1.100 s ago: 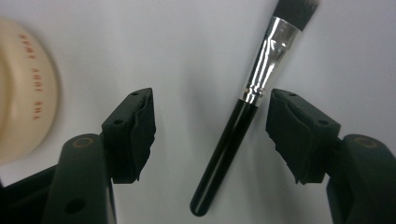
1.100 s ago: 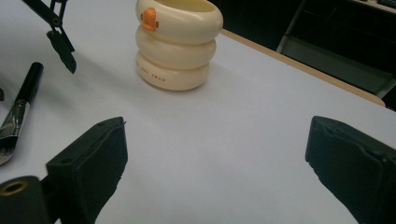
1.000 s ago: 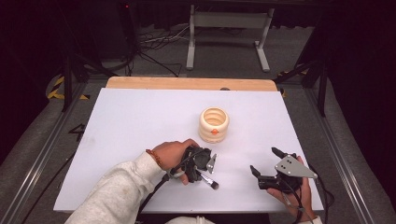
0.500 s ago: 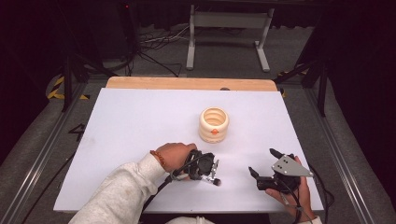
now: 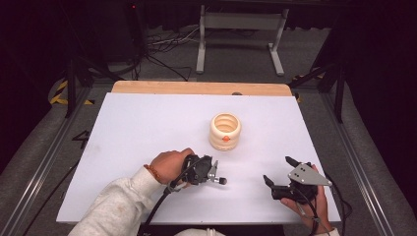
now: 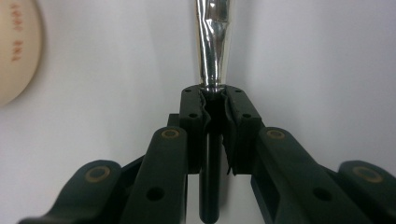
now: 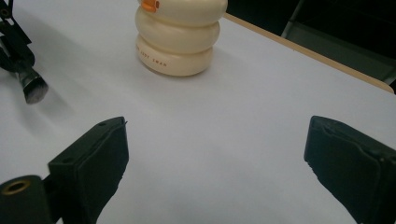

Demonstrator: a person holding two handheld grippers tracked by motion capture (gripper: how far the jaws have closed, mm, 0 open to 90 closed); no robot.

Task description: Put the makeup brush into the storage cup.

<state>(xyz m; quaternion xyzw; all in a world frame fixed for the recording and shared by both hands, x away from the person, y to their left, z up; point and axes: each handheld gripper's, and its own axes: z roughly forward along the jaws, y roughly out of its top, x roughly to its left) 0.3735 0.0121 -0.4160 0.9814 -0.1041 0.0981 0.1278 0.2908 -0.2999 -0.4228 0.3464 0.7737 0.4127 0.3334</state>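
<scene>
A makeup brush (image 5: 219, 179) with a silver ferrule (image 6: 212, 42), a black handle and dark bristles (image 7: 33, 88) juts from my left gripper (image 5: 210, 173), which is shut on it where ferrule meets handle (image 6: 215, 100). The brush points right, across the white table (image 5: 147, 128). Behind it stands a cream ribbed holder (image 5: 225, 131) with an orange beak, also at the left edge of the left gripper view (image 6: 16, 51) and near the top of the right gripper view (image 7: 177, 37). My right gripper (image 5: 277, 169) rests at the front right, jaws wide open (image 7: 215, 144) with nothing between them.
A wooden strip (image 5: 196, 87) borders the table's far edge. Beyond it a metal stand (image 5: 241, 29) and loose cables (image 5: 162, 49) sit on the dark floor. Metal rails (image 5: 49, 147) run along both sides of the table.
My left gripper has closed on the brush and shifted a little to the left with it, the bristle end rising off the table. The right gripper has kept still.
</scene>
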